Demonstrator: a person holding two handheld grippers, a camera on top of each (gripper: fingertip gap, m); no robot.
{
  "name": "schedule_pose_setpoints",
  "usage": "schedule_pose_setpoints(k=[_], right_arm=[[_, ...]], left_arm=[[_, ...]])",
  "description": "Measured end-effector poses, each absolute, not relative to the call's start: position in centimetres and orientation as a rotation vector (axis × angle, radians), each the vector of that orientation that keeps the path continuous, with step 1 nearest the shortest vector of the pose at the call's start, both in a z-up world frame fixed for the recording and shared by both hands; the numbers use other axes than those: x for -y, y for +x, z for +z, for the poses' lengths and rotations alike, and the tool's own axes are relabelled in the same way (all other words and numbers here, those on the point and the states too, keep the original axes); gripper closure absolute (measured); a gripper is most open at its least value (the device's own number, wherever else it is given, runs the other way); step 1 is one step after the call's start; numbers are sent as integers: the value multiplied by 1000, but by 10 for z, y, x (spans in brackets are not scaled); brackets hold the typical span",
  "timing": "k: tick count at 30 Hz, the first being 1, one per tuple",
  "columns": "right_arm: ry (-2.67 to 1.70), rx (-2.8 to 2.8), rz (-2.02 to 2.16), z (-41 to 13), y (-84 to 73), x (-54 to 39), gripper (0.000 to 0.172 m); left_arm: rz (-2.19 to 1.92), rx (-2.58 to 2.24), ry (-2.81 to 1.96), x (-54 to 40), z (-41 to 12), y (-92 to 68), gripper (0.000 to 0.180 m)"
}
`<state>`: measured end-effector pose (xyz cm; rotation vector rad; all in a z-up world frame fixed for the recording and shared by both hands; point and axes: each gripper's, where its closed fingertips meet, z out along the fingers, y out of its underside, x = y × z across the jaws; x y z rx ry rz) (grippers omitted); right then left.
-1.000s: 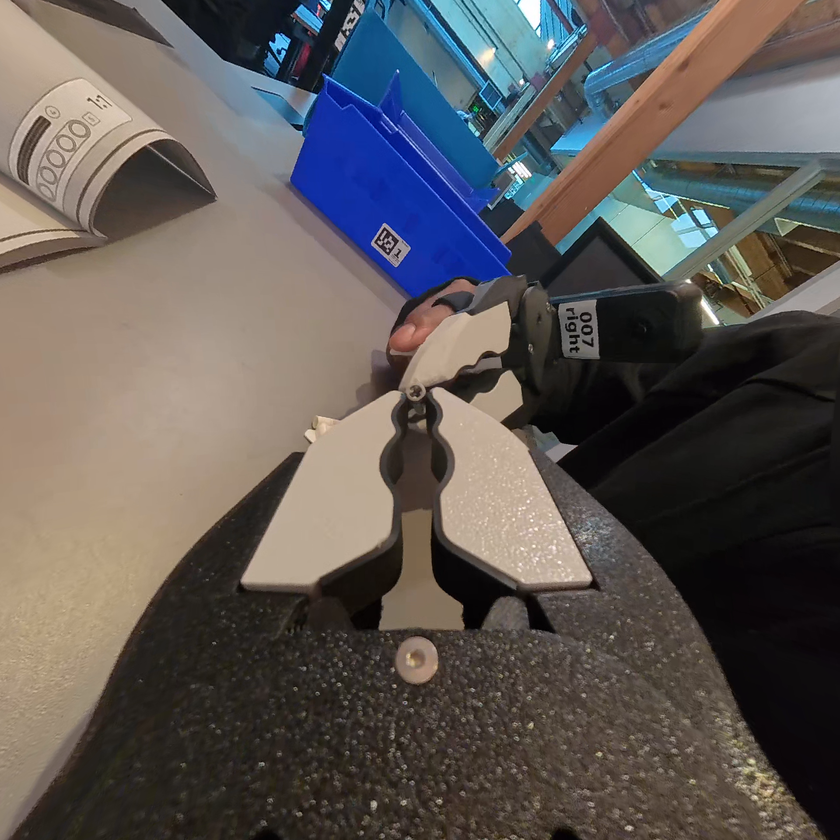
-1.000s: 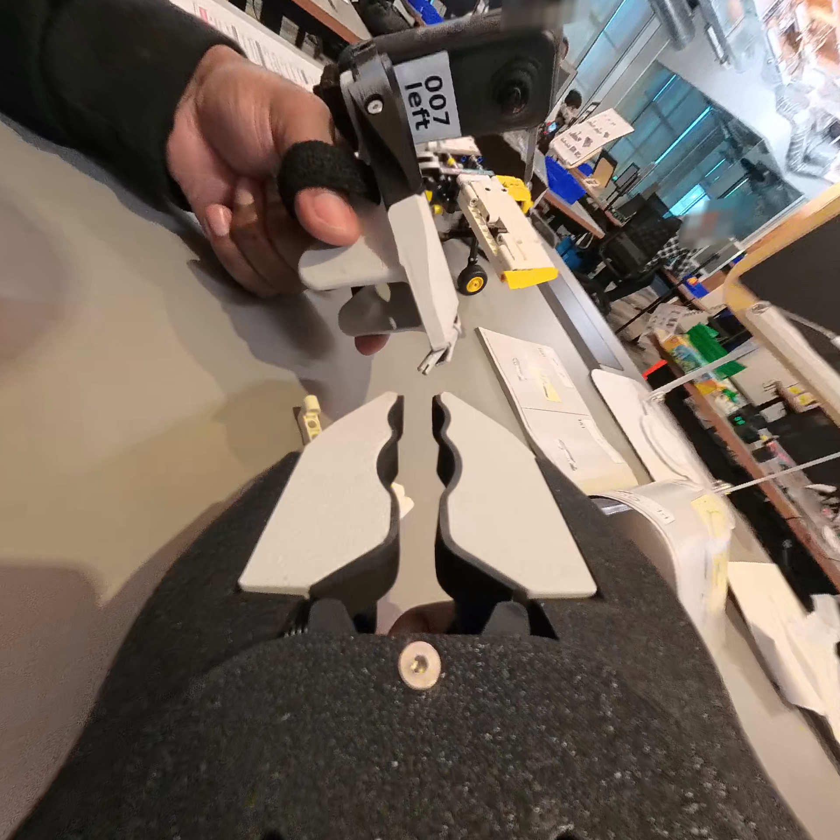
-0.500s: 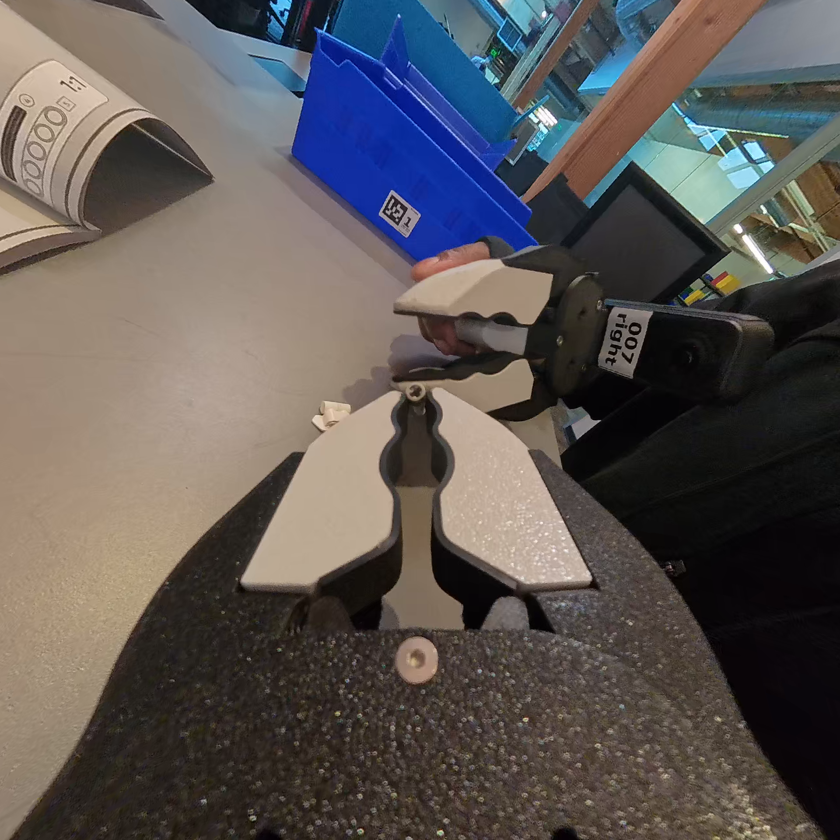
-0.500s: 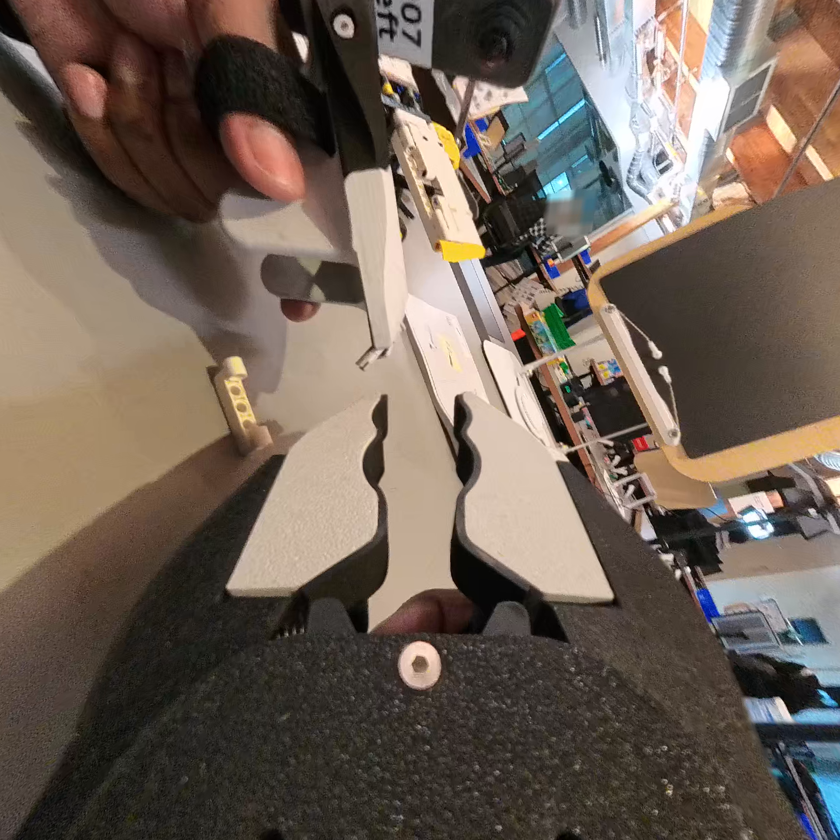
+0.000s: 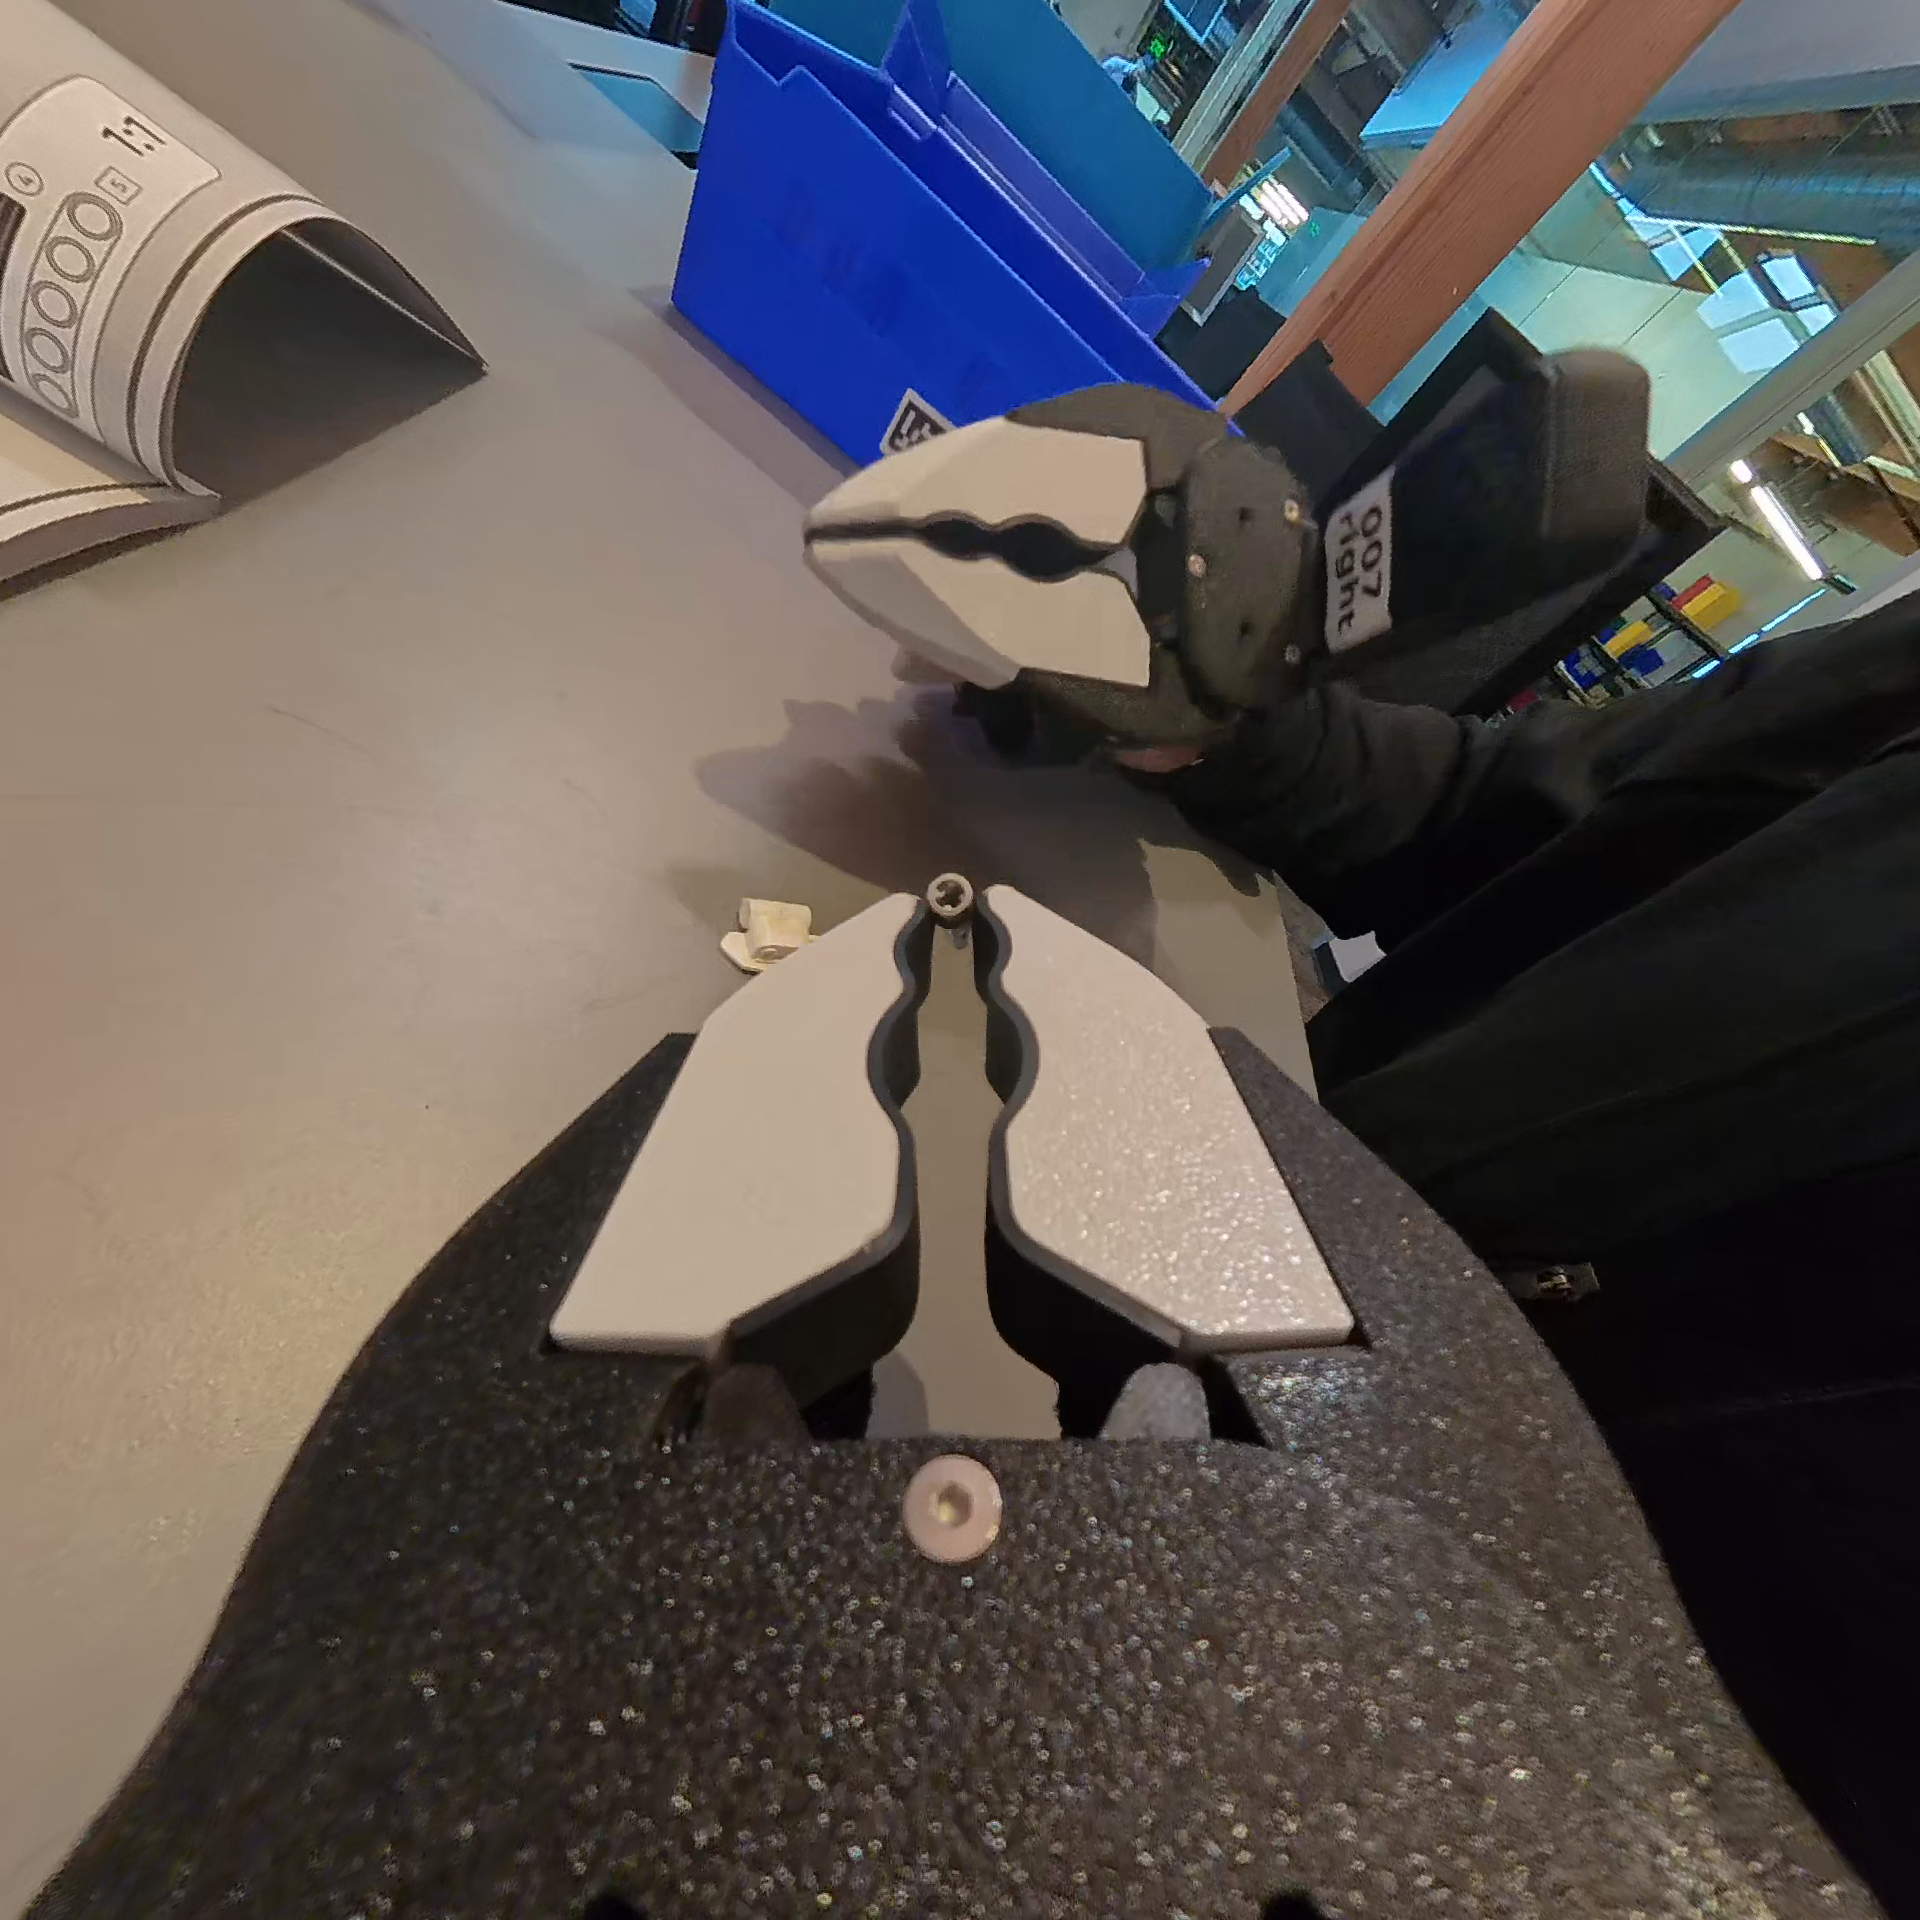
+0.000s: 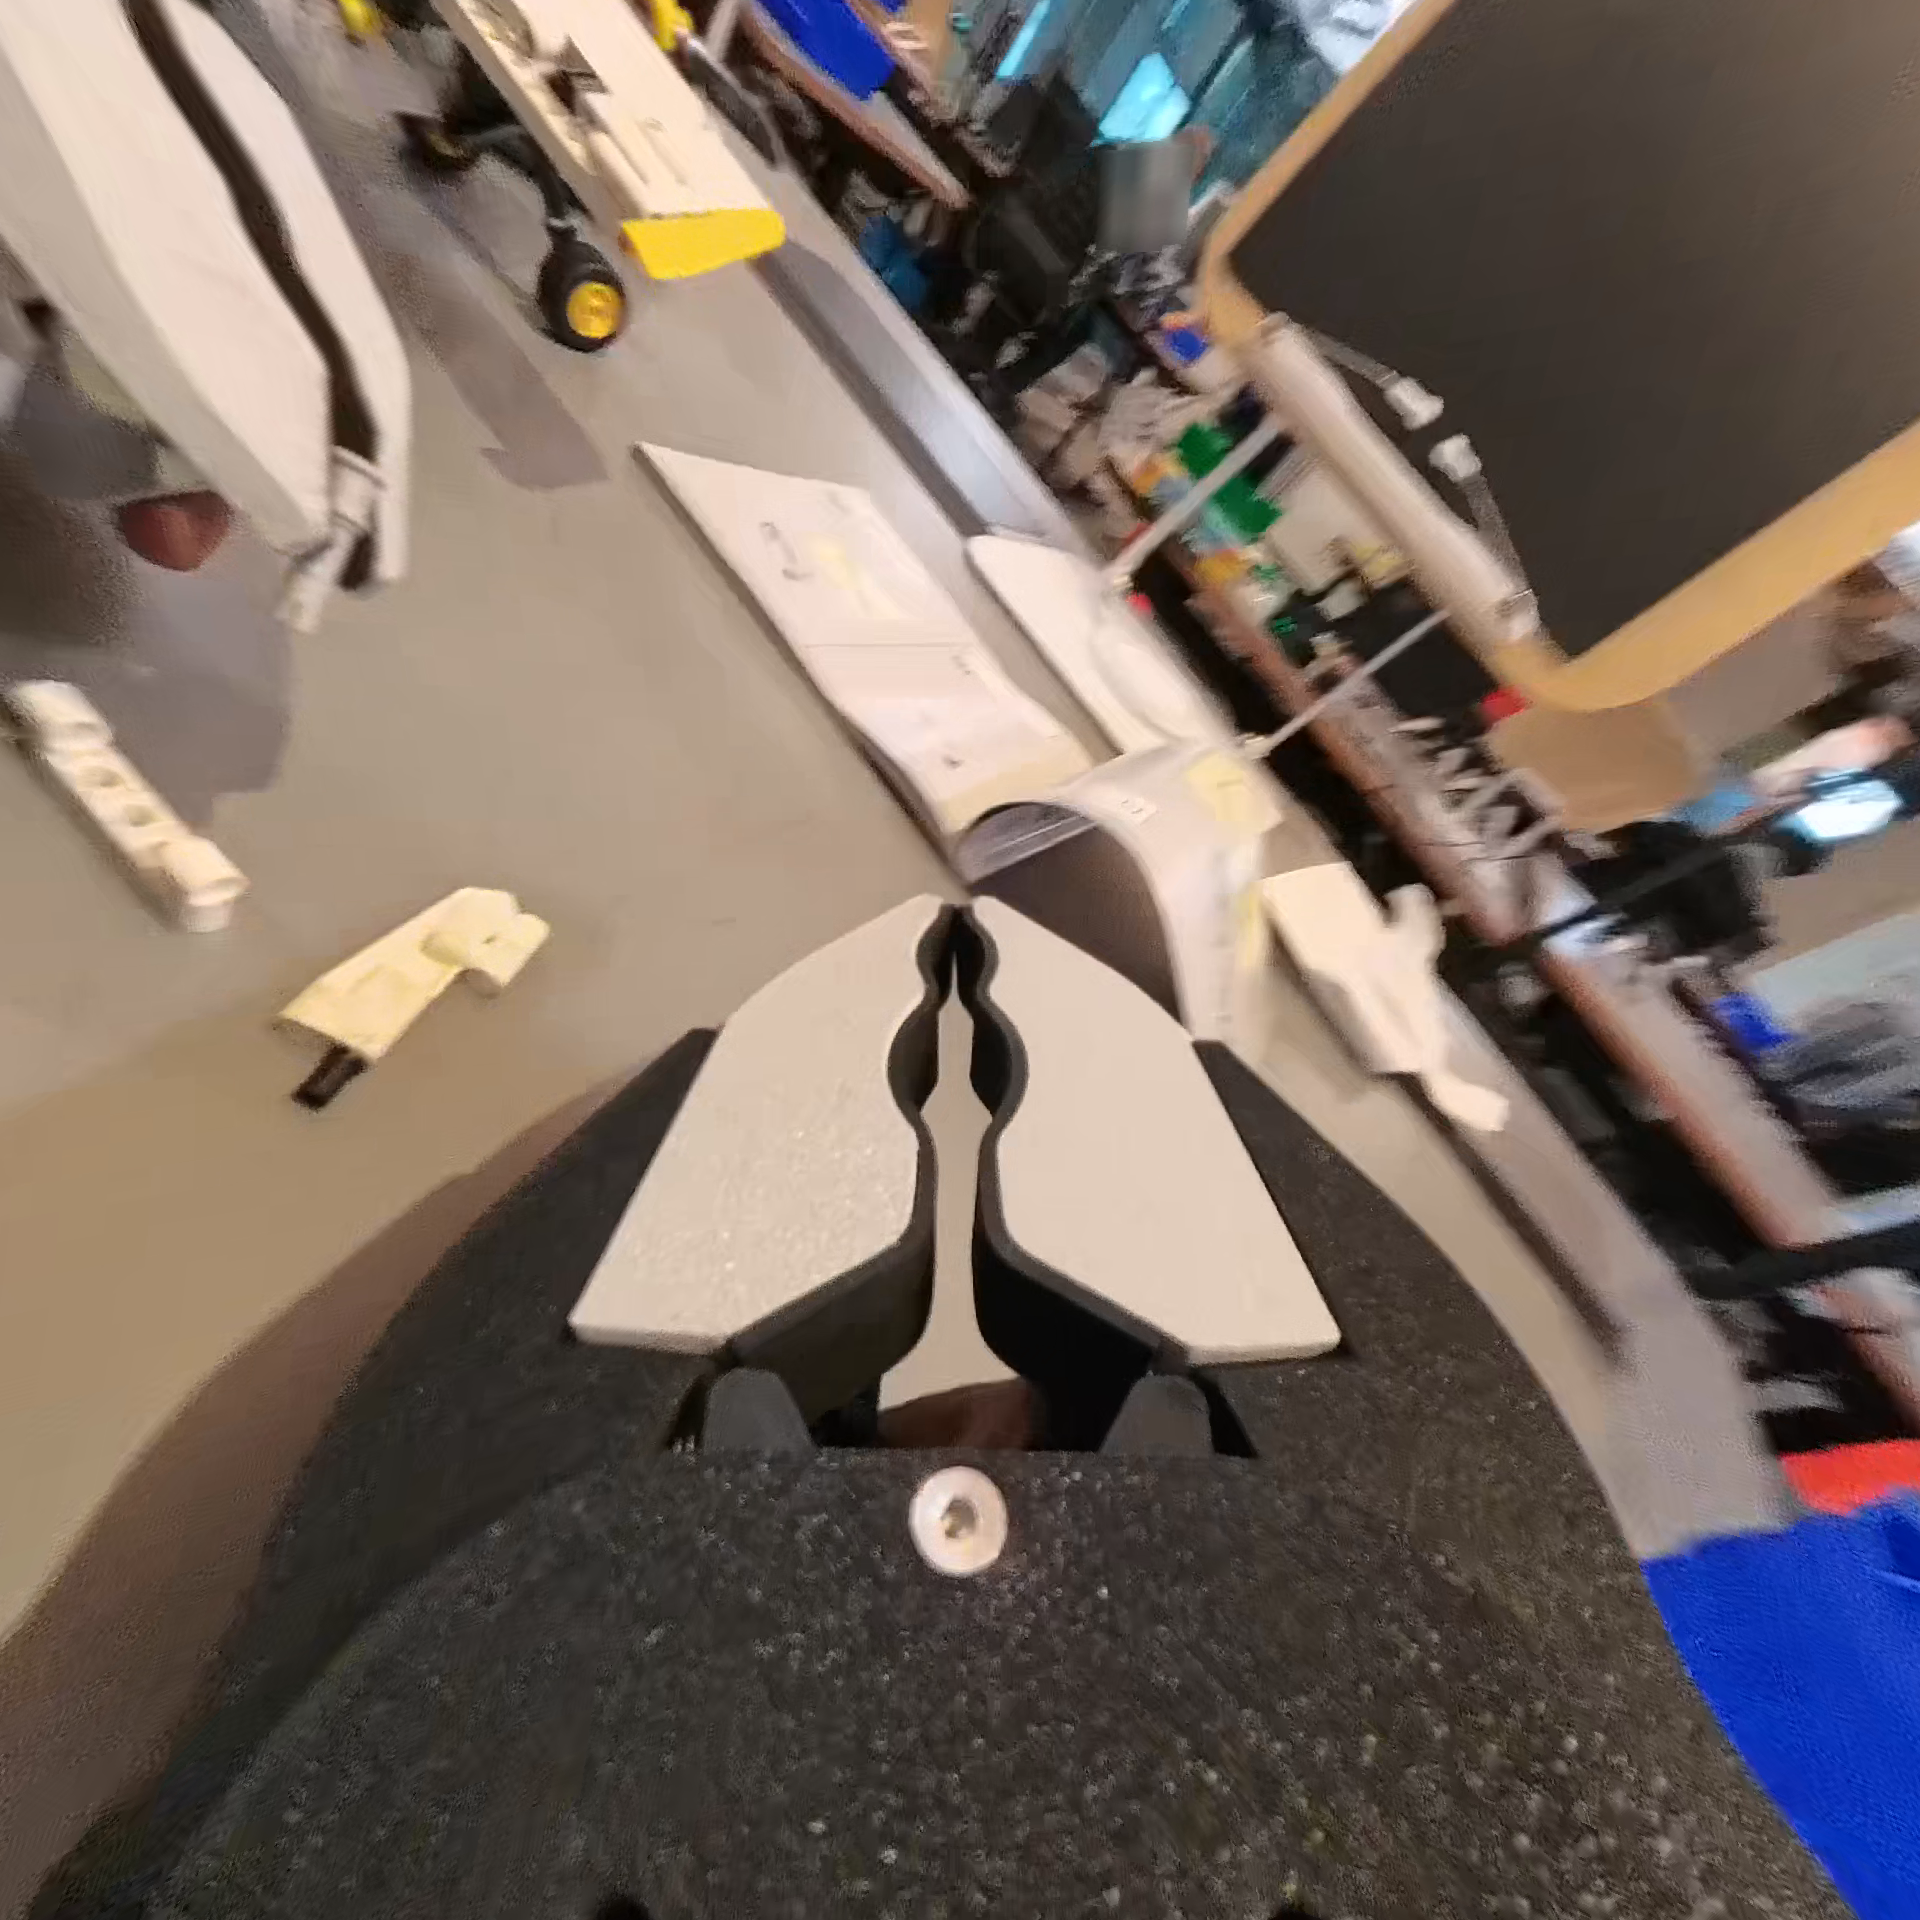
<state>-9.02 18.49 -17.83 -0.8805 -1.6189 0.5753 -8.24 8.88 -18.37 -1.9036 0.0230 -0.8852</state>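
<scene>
My left gripper point(image 5: 951, 920) is shut on a small grey pin point(image 5: 949, 894), which stands out past the fingertips just above the grey table point(image 5: 416, 779). The right wrist view shows that gripper at the upper left, with the pin point(image 6: 312, 587) at its tips. My right gripper point(image 6: 954, 914) is shut with nothing between its fingertips. It also shows in the left wrist view point(image 5: 821, 535), raised above the table beyond my left gripper. A small cream piece point(image 5: 767, 932) lies on the table just left of my left fingertips.
An open booklet point(image 5: 156, 291) lies at the far left and a blue bin point(image 5: 914, 281) stands behind. The right wrist view shows a cream piece with a black pin point(image 6: 416, 971), a white holed beam point(image 6: 125, 810), a booklet point(image 6: 883, 644) and a white model with yellow wheels point(image 6: 592, 301). The gap from one gripper's tips to the other's is roughly 10 centimetres. The small cream piece point(image 5: 767, 932) is about 6 centimetres from my left fingertips. It turns up in the right wrist view point(image 6: 488, 917) as well.
My right gripper opened wider near the left gripper's tips, then drew back and turned away, and its pads came together on air. My left gripper kept its hold on the pin.
</scene>
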Motion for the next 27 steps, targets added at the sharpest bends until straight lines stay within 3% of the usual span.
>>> schedule_pose_setpoints(k=[9,16,27], right_arm=[[-1018,1845,1180,-184,-73,-145,171],[-930,2033,826,-219,-78,-126,168],[-920,2018,771,-220,-78,-129,169]], left_arm=[[-765,-70,-1905,-91,-184,-84,173],[-750,-66,-1920,-92,-186,-84,173],[-723,-78,-1941,-93,-190,-82,173]])
